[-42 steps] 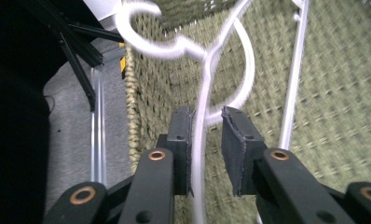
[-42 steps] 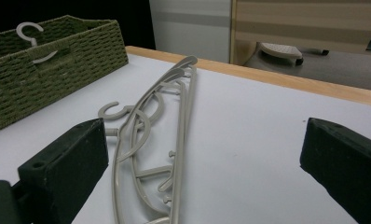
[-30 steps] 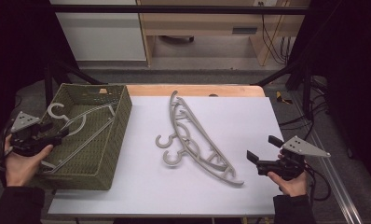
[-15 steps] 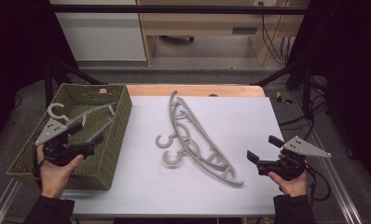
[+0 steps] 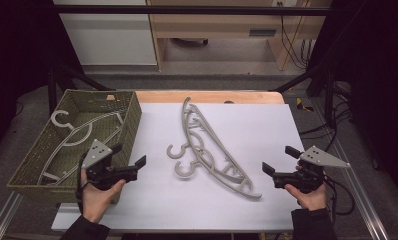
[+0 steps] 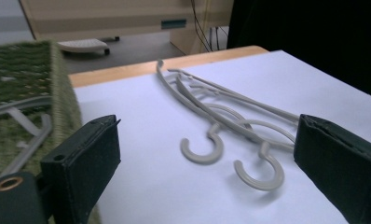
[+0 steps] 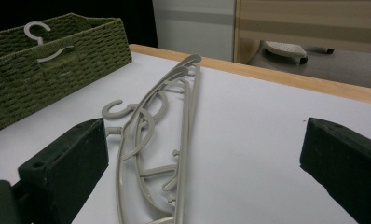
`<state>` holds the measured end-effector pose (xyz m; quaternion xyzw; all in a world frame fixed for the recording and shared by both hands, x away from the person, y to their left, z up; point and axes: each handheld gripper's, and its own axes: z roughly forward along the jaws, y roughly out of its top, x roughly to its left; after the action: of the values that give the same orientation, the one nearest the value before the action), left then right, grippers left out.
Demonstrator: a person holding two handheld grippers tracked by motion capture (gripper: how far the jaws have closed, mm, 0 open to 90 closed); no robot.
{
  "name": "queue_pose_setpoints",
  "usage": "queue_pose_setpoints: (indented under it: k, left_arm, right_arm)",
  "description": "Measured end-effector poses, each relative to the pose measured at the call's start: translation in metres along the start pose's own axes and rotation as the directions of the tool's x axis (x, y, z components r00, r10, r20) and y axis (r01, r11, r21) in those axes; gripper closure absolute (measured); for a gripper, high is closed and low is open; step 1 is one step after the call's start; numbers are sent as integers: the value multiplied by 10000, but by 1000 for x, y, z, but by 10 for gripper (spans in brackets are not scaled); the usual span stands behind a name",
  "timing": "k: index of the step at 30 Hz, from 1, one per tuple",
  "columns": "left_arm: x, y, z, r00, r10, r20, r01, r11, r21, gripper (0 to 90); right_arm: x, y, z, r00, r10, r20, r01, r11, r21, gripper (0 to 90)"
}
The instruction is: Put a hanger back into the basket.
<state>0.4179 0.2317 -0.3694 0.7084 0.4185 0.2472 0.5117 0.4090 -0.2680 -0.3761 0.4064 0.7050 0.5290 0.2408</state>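
Note:
Two grey plastic hangers (image 5: 207,147) lie stacked on the white table top (image 5: 267,125), hooks toward the left. A third grey hanger (image 5: 77,137) lies inside the green woven basket (image 5: 132,112) at the left. My left gripper (image 5: 128,155) is over the basket's near right corner, pointing at the hangers; its jaws have just been opening and stand open with nothing between them. In the left gripper view the two hooks (image 6: 221,154) lie ahead of that gripper (image 6: 207,140). My right gripper (image 5: 278,159) is open at the table's right, facing the hangers (image 7: 190,93).
The basket (image 7: 58,46) sits off the table's left edge, with the hanger hook (image 7: 37,30) poking above its rim. A wooden strip (image 5: 207,96) borders the table's far side. Beyond are the floor, a cabinet and cables.
My left gripper has moved from the basket's left side across to its near right corner, by the table. The right gripper and the hangers on the table have not moved.

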Motion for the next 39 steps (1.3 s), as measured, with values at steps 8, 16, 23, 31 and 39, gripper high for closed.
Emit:
queue_pose_setpoints:
  k: [8, 16, 23, 31, 39]
  left_arm:
    - [-31, -5, 23, 9985, 286, 463, -299, 9991, 284, 69]
    - [-62, -13, 49, 9937, 458, 1024, -549, 9947, 874, 71]
    - [-83, -22, 72, 9906, 329, 1330, -510, 9895, 1350, 80]
    - [-105, -33, 96, 9882, 432, 1469, -690, 9821, 1752, 100]
    - [-115, -38, 121, 9891, -111, 1468, -193, 9788, 2040, 117]
  right_arm:
    - [0, 0, 1, 10000, 2, -12, -2, 10000, -2, 13]
    - [1, -1, 1, 10000, -26, -29, 26, 10000, 41, 13]
    - [2, -1, 2, 10000, -6, -81, 6, 10000, 9, 14]
    - [3, -1, 2, 9999, -31, -127, 31, 10000, 40, 14]
    - [2, -1, 2, 10000, -6, -96, 6, 10000, 14, 14]
